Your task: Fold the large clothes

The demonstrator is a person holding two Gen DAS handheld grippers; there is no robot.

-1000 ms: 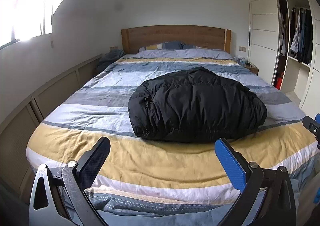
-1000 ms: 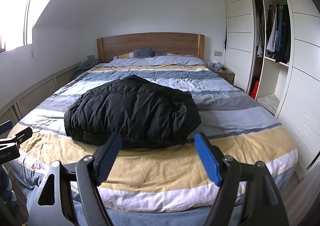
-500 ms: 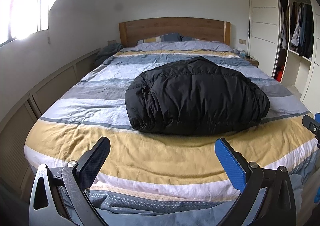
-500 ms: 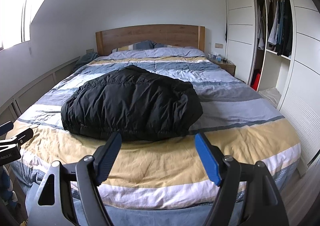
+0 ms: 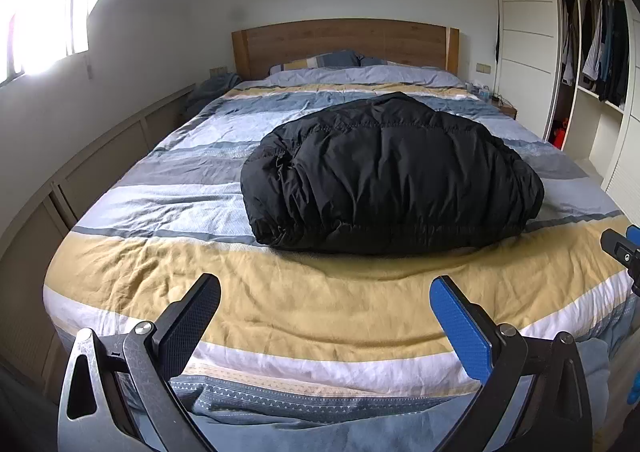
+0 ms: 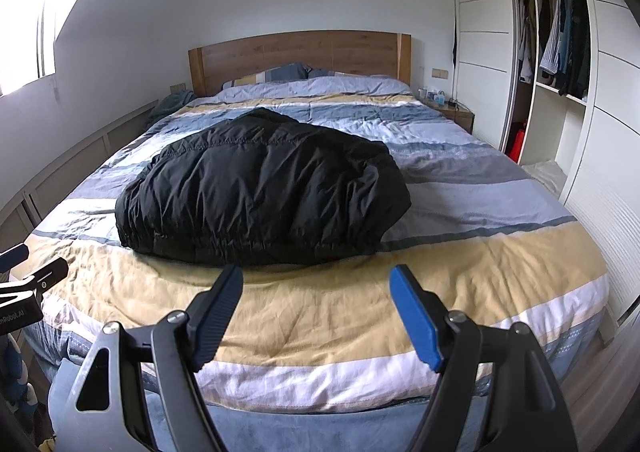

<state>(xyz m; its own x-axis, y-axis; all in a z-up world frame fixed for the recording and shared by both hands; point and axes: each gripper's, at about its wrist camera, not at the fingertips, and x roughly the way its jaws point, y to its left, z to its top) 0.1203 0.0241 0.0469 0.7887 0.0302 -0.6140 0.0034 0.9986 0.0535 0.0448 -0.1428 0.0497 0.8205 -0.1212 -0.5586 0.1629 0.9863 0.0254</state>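
Observation:
A black puffer jacket [image 5: 392, 176] [image 6: 264, 184] lies bunched in a rounded heap in the middle of a striped duvet on the bed [image 5: 280, 304] [image 6: 500, 264]. My left gripper [image 5: 326, 294] hovers over the foot of the bed, short of the jacket's near hem, jaws wide apart with nothing between them. My right gripper [image 6: 316, 284] stands open too, level with the jacket's near right hem and apart from it. Each gripper's tip shows at the edge of the other's view.
A wooden headboard [image 5: 344, 42] and pillows close the far end. Low panelled cabinets [image 5: 100, 164] run along the left wall under a bright window. An open wardrobe [image 6: 560, 52] with hanging clothes and a nightstand [image 6: 452, 110] stand on the right.
Both grippers have sunk and come a little closer to the bed's foot, so the jacket looks larger. Neither gripper's jaws have changed.

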